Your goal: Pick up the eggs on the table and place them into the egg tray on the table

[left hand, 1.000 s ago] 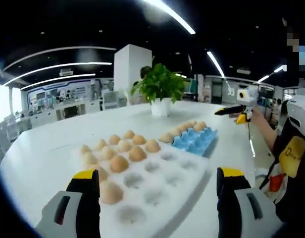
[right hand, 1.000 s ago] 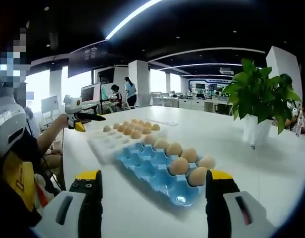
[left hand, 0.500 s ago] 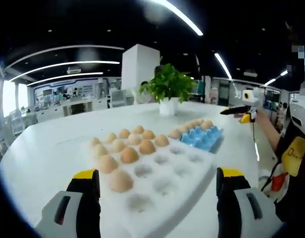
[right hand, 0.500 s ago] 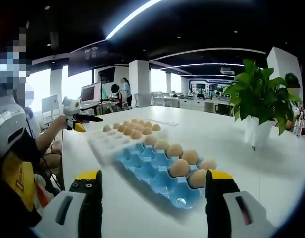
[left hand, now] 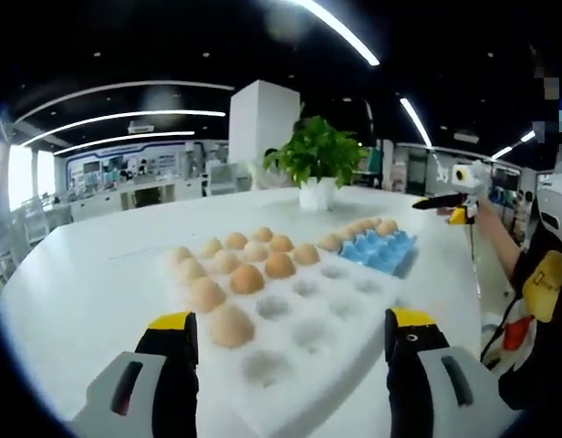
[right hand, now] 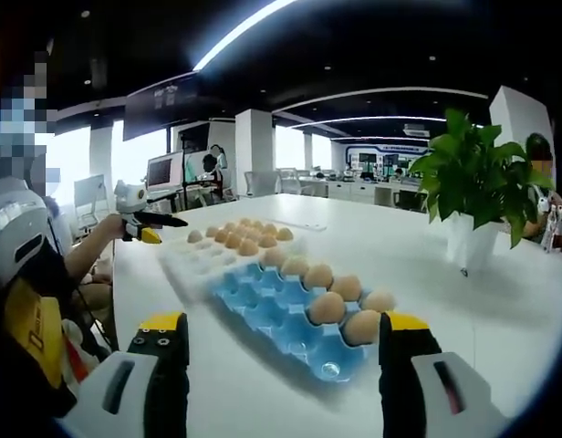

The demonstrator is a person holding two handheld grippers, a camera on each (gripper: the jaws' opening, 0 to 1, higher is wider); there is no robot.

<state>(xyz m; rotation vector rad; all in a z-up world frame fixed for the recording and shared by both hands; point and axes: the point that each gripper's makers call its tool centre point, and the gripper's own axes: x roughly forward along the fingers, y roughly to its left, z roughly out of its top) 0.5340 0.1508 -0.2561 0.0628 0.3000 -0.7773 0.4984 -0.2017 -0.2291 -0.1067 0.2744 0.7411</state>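
White desk [left hand: 89, 274] carries 2 trays; both tools [left hand: 286, 365] [right hand: 276, 360] gape wide, empty; next, grasp an egg [left hand: 232, 325].

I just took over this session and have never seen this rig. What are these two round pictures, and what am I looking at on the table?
No robot arm here: a person holds a two-jaw gripper in each hand, and a fisheye camera rides on each.

In the left gripper view, the left gripper stands open and empty over a white egg tray with brown eggs along its far side.

In the right gripper view, the right gripper is open and empty before a blue egg tray holding a row of eggs.

The trays sit side by side on a white table, near a potted plant.
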